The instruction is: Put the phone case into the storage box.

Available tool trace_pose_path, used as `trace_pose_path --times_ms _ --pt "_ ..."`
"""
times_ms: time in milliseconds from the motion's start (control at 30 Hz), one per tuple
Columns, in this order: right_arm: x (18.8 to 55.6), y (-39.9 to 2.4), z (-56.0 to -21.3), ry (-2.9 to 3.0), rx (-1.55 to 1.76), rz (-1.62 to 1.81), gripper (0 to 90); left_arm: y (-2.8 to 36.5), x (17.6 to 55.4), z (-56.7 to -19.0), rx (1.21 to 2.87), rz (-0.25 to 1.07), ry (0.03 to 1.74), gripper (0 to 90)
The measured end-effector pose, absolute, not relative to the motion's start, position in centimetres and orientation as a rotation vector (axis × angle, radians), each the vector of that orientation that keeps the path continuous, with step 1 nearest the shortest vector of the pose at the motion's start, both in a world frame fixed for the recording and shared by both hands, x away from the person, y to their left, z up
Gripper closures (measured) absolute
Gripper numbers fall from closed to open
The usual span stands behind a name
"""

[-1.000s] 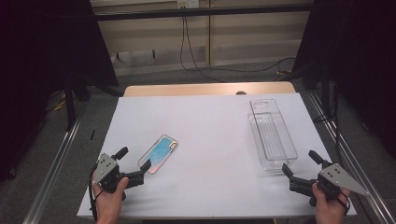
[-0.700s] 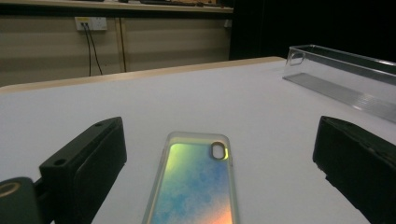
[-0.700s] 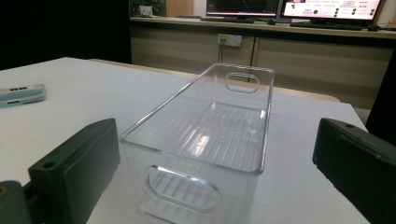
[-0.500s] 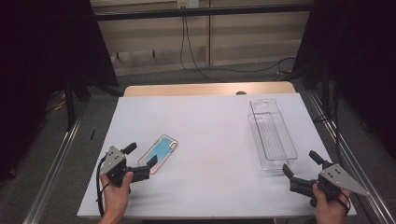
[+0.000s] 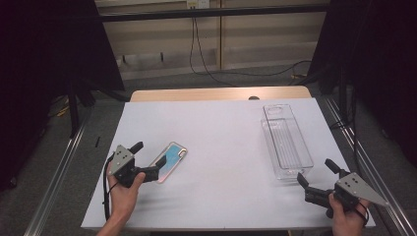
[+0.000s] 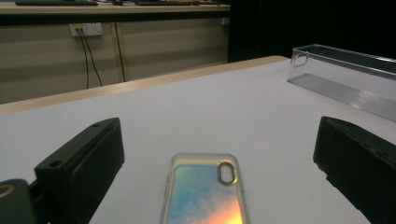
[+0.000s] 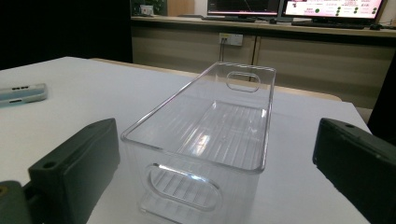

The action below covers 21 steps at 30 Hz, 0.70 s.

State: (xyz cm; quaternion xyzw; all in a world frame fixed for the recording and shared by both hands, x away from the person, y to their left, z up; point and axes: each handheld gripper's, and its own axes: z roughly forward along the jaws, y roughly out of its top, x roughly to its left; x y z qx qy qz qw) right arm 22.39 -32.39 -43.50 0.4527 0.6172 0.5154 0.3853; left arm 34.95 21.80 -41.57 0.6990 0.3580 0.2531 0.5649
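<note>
A phone in a clear case lies back side up on the white table, its iridescent blue-orange back showing. My left gripper sits low at the phone's near end and is open. Its jaws have just been opening, and the phone's end lies between them untouched. A clear plastic bin stands empty at the right. My right gripper rests open just short of the bin's near end wall, apart from it. The phone lies far off in the right gripper view.
The table's wooden far edge borders a wall with a socket and hanging cables. Metal rails run along both sides of the table. Bare white surface lies between phone and bin.
My left gripper has slid right and forward to the phone, whose near end now lies between its jaws. The right gripper, phone and bin have kept still.
</note>
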Motion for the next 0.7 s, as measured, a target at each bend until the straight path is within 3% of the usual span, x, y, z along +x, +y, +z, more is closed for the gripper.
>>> trace_pose_path --times_ms 700 --pt "22.4 -32.5 -43.6 1.582 1.155 1.302 0.3 19.9 39.3 -40.8 1.650 0.628 0.850 3.4"
